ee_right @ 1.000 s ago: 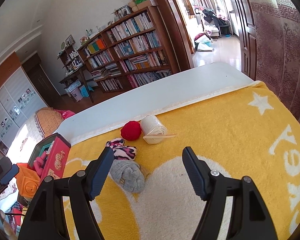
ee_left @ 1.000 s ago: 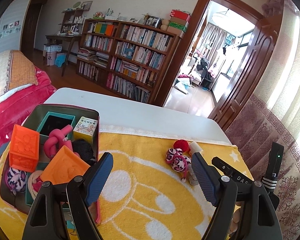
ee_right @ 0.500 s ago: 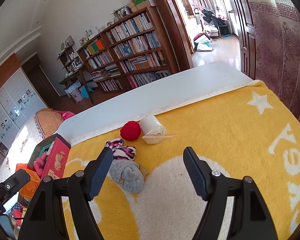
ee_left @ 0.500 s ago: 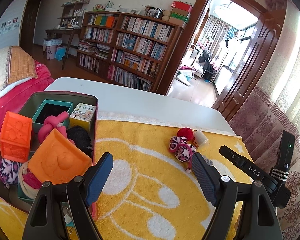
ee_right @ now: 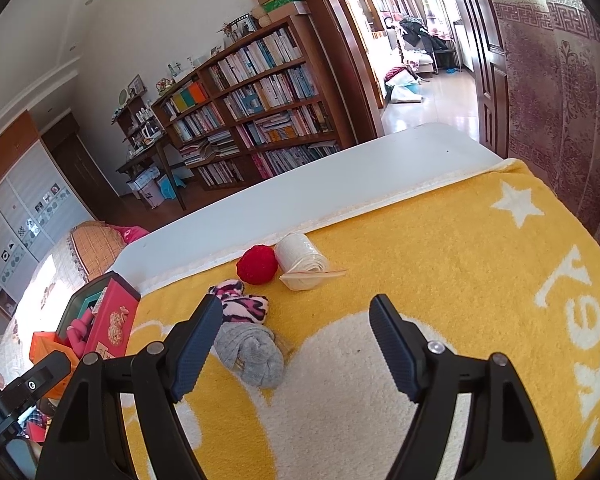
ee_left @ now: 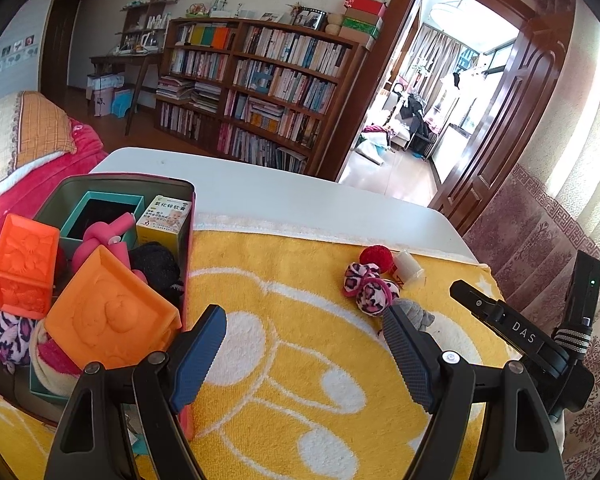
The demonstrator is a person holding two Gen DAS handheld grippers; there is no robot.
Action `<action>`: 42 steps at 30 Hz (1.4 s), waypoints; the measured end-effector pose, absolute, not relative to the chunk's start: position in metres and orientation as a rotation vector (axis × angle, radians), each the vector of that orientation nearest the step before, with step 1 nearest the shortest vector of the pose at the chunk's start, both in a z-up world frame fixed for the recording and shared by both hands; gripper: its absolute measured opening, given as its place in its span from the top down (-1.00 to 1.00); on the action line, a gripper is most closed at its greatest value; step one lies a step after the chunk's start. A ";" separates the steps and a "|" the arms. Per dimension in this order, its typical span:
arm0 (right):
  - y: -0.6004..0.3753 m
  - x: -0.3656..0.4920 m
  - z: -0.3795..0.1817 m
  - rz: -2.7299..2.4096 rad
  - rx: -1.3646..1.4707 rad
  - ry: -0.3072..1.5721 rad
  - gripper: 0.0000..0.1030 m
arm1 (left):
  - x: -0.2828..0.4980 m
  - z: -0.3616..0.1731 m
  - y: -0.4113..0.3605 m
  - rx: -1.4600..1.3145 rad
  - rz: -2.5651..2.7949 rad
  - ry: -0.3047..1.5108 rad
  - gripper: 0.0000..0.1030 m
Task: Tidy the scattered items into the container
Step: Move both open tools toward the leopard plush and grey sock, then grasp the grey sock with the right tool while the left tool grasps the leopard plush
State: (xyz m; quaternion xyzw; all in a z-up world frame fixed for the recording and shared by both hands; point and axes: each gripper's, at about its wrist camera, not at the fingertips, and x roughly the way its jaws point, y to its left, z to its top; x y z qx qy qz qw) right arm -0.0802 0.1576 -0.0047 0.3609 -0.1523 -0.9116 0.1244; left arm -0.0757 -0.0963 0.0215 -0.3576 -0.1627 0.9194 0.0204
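A red container [ee_left: 191, 216] [ee_right: 116, 316] sits on the yellow towel's left side, full of items, with two orange blocks [ee_left: 108, 316] on top. Loose on the towel lie a red ball [ee_right: 257, 265] [ee_left: 375, 257], a white roll [ee_right: 300, 254] [ee_left: 407, 264], a pink leopard sock [ee_right: 240, 306] [ee_left: 366, 286] and a grey sock [ee_right: 250, 354] [ee_left: 418, 314]. My left gripper [ee_left: 306, 354] is open and empty over the towel, beside the container. My right gripper [ee_right: 296, 344] is open and empty, its left finger beside the grey sock.
The yellow towel [ee_right: 440, 264] covers a white table [ee_right: 300, 184]. A bookshelf [ee_left: 260, 88] and an open doorway [ee_left: 440, 100] stand beyond the far edge. A bed [ee_left: 28, 144] is at the left, a patterned curtain [ee_right: 560, 80] at the right.
The left gripper has pulled back and tilted up a little, so the container and orange blocks look nearer. The right gripper has barely moved. Both stay open.
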 end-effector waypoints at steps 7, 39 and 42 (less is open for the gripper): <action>0.161 -0.081 -0.005 -2.673 1.051 -0.464 -0.56 | -0.075 0.023 -0.094 -1.094 2.856 -0.495 -0.76; 0.119 -0.078 -0.010 -2.455 1.079 -0.176 -0.54 | -0.115 0.022 -0.077 -1.163 2.770 -0.499 -0.76; 0.111 -0.075 -0.014 -2.444 1.087 -0.132 -0.44 | -0.114 0.022 -0.077 -1.163 2.767 -0.492 -0.76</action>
